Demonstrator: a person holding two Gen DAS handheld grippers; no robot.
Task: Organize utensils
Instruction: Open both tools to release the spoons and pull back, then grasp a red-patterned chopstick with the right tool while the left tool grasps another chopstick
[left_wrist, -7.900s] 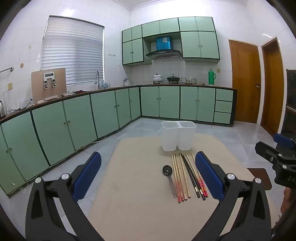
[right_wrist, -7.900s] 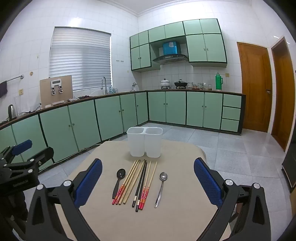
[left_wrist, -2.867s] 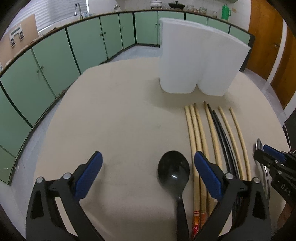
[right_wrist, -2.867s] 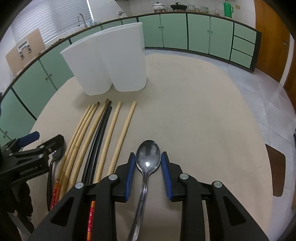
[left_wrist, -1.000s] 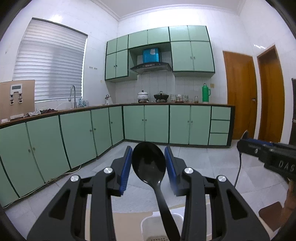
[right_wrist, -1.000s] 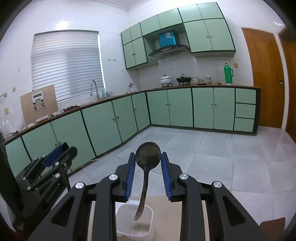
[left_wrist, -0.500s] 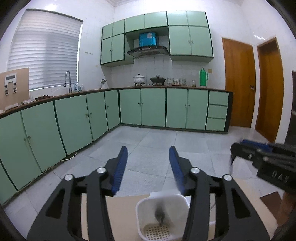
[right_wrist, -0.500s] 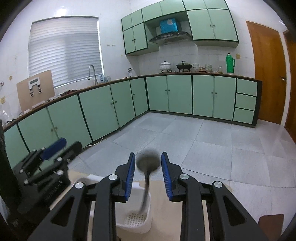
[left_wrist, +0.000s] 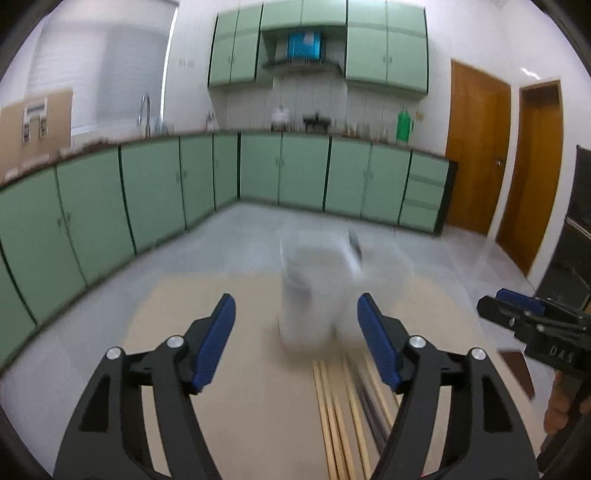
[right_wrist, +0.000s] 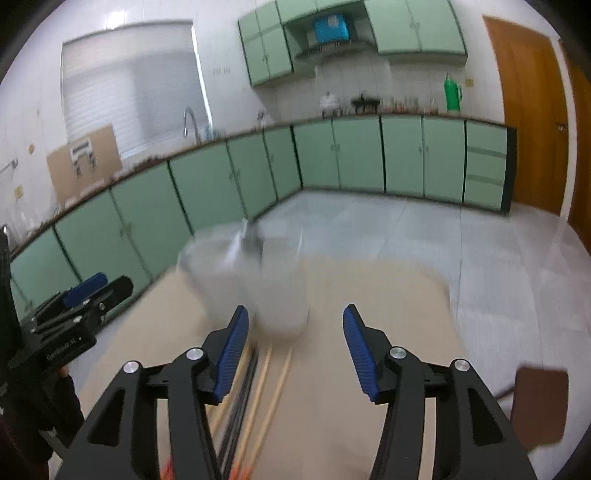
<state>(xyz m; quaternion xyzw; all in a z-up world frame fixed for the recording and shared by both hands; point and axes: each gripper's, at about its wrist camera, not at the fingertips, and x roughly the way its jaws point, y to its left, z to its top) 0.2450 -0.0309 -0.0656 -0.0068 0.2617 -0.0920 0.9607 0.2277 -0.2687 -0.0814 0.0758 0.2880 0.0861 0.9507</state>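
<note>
While jaws just widened, L hand-held gripper (left_wrist: 295, 339) & R hand-held gripper (right_wrist: 293, 350) released, empty.

The left tool (left_wrist: 295, 345) has black angular arms with round silver screws at the joints and ribbed blue pads (left_wrist: 216, 341) on the inner faces of its fingers. The right tool (right_wrist: 291, 352) is built the same: black arms, silver screws, blue pads (right_wrist: 232, 350). Each body carries small pale lettering, too blurred to read. A dark sleeve (right_wrist: 44, 413) shows behind the left tool.
</note>
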